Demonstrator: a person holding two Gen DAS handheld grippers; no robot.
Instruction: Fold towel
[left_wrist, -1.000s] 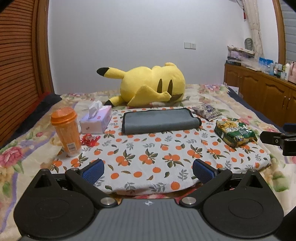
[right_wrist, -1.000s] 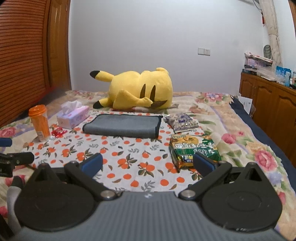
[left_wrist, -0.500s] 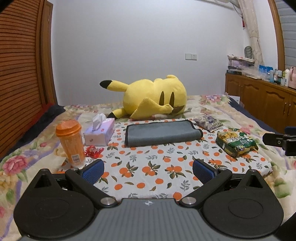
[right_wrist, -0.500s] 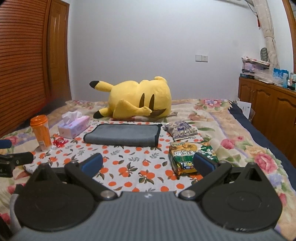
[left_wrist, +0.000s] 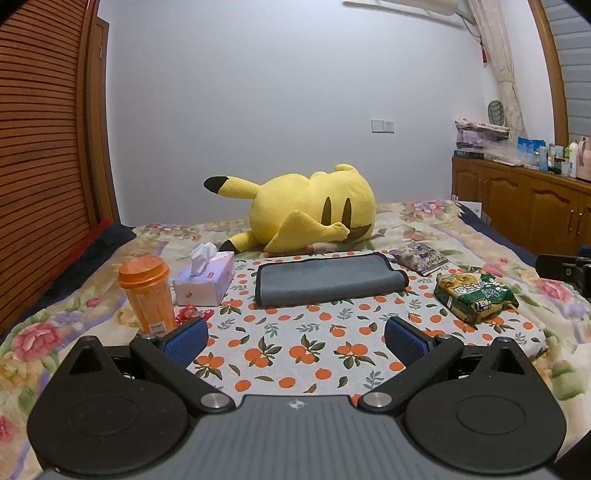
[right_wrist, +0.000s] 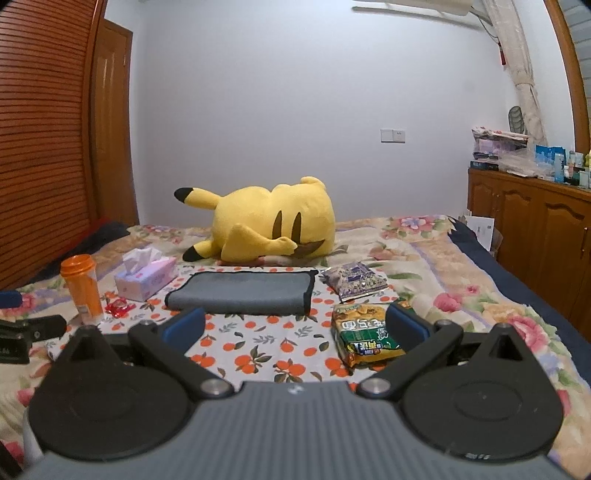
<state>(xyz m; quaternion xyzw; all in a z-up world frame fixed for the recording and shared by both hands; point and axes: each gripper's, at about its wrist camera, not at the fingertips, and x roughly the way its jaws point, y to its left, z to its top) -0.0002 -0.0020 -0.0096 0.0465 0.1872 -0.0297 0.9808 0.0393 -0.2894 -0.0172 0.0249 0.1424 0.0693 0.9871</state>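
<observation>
Towel folded; left tool, right tool spread, snack pack part-hidden.

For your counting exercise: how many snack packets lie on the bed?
2. A green packet lies at the right edge of the orange-print cloth. A purple packet lies behind it, just right of the folded grey towel. Others may be hidden.

Large Chinese characters show on the green snack bag — too blurred to read.
</observation>
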